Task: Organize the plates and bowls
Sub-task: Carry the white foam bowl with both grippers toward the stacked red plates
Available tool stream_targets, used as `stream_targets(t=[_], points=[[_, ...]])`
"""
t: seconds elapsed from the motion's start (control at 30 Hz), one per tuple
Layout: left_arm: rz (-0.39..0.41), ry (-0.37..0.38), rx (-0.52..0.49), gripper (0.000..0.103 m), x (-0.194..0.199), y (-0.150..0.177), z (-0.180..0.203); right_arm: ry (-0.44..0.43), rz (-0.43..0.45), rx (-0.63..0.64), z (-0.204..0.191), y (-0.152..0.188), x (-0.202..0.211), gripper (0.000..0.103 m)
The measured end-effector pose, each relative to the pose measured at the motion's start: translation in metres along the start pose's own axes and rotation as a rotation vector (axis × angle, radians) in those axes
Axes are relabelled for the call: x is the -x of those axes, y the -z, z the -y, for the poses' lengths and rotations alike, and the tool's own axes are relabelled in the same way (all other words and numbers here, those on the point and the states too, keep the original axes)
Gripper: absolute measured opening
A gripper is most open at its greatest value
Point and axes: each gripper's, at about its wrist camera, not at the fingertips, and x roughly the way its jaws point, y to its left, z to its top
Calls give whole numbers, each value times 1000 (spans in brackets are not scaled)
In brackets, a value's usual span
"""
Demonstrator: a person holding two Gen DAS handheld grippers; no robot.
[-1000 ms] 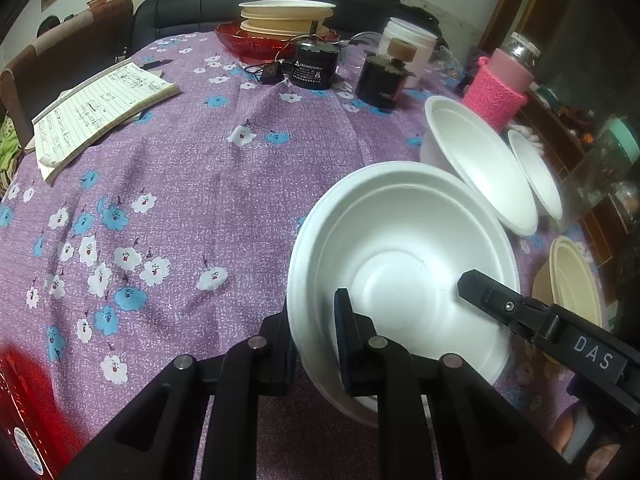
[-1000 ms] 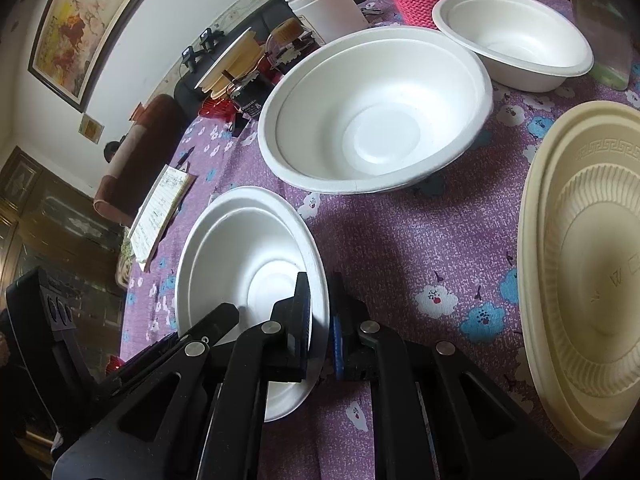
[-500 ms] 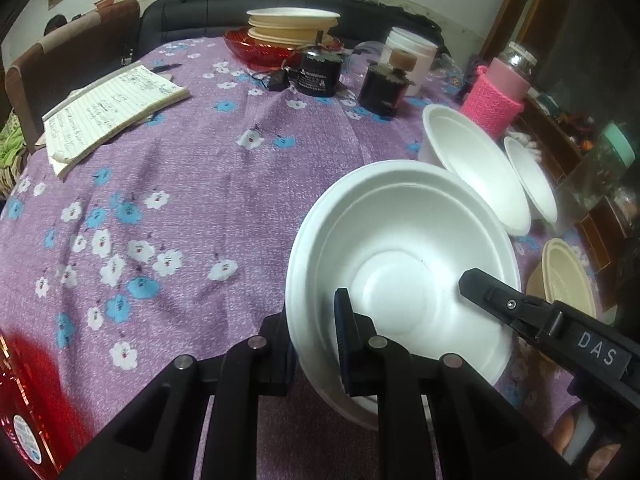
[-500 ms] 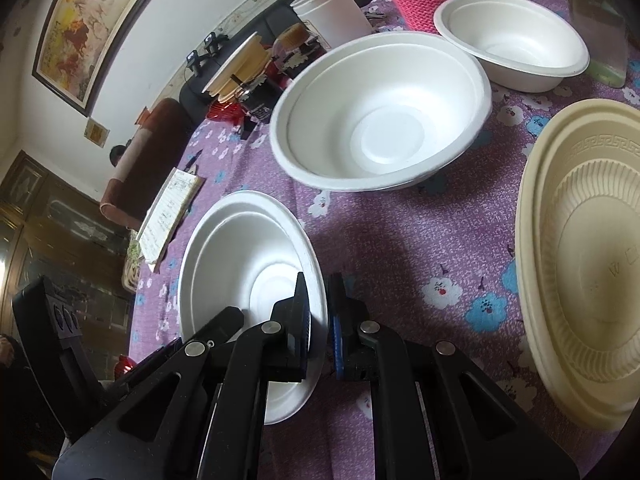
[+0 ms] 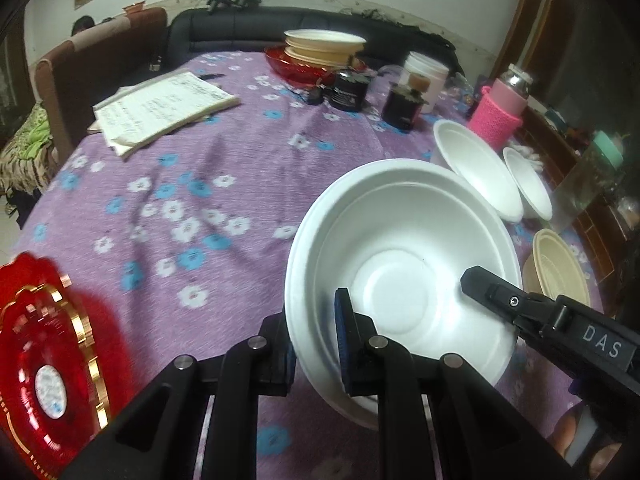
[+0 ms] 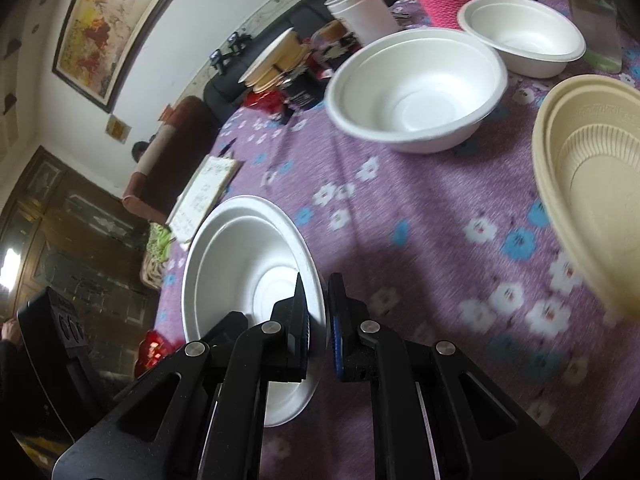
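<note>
Both jaws clamp white bowl (image 5: 400, 264) rim; second bowl (image 6: 416, 88), beige plate (image 6: 592, 168) nearby.

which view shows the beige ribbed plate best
The right wrist view: the beige ribbed plate fills the right edge, large enough to show its ribbed well and patterned rim, though the frame cuts it off. The left wrist view shows it whole but small and far off, past the white bowl both claws grip.

Notebook (image 5: 160, 110) behind bowl (image 5: 400, 280)
</note>
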Motion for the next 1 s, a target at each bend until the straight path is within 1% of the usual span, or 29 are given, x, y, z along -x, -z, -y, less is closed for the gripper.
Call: stream_targets(t=[0.17, 0.37, 0.53, 0.8, 1.0], points=[[42, -46, 12, 15, 29, 12, -16, -37, -9, 38, -25, 17, 6, 9], [89, -80, 65, 15, 62, 23, -50, -74, -32, 111, -66, 38, 8, 9], [131, -126, 106, 15, 90, 31, -78, -111, -48, 168, -105, 53, 3, 9], [164, -194, 182, 15, 111, 42, -123, -141, -91, 256, -157, 77, -19, 9], [151, -232, 240, 15, 111, 52, -155, -141, -143, 314, -183, 95, -47, 9]])
